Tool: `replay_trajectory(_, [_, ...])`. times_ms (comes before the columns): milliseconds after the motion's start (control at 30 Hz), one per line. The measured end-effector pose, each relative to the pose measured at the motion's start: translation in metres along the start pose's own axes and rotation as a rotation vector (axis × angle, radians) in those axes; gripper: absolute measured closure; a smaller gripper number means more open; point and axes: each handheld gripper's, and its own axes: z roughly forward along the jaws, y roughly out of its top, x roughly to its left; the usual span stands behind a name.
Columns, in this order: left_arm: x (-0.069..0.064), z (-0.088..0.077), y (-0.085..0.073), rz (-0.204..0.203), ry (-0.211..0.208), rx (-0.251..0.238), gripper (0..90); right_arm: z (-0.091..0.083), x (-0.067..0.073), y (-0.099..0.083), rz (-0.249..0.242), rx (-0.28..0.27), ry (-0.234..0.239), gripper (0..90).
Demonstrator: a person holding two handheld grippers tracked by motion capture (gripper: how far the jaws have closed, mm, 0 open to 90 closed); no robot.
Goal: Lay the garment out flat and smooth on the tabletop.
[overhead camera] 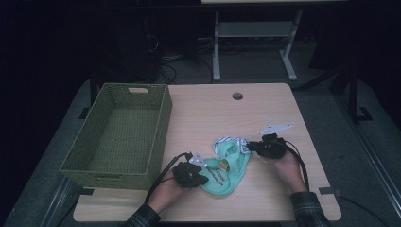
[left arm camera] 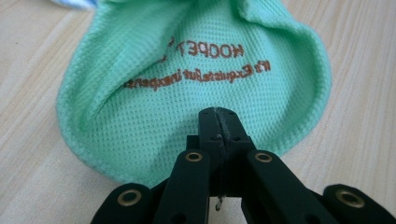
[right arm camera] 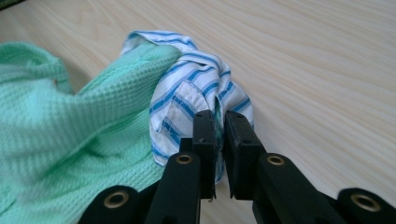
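Note:
A small mint-green knit garment (overhead camera: 228, 171) with brown lettering and a blue-and-white striped collar (overhead camera: 232, 141) lies crumpled on the wooden table (overhead camera: 265, 109). My left gripper (overhead camera: 204, 178) is at the garment's near-left edge. Its jaws (left arm camera: 218, 122) are pressed together on the rim of the green cloth (left arm camera: 187, 79). My right gripper (overhead camera: 249, 145) comes in from the right. Its jaws (right arm camera: 219, 123) pinch a fold of the striped collar (right arm camera: 194, 91), and the green fabric (right arm camera: 56, 140) bunches to the left of it. The cloth sags between the two grippers.
An olive woven basket (overhead camera: 164, 124) stands open at the table's left, close to the left hand. A round cable hole (overhead camera: 237, 96) sits near the far edge. Beyond the table are a desk frame (overhead camera: 217, 47) and the dark floor.

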Motion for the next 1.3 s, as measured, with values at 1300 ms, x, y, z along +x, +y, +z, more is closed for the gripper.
replay_trajectory(1300, [0.0, -0.001, 0.0, 0.013, 0.008, 0.013, 89.3, -0.01, -0.011, 0.032, 0.016, -0.036, 0.024, 66.2])
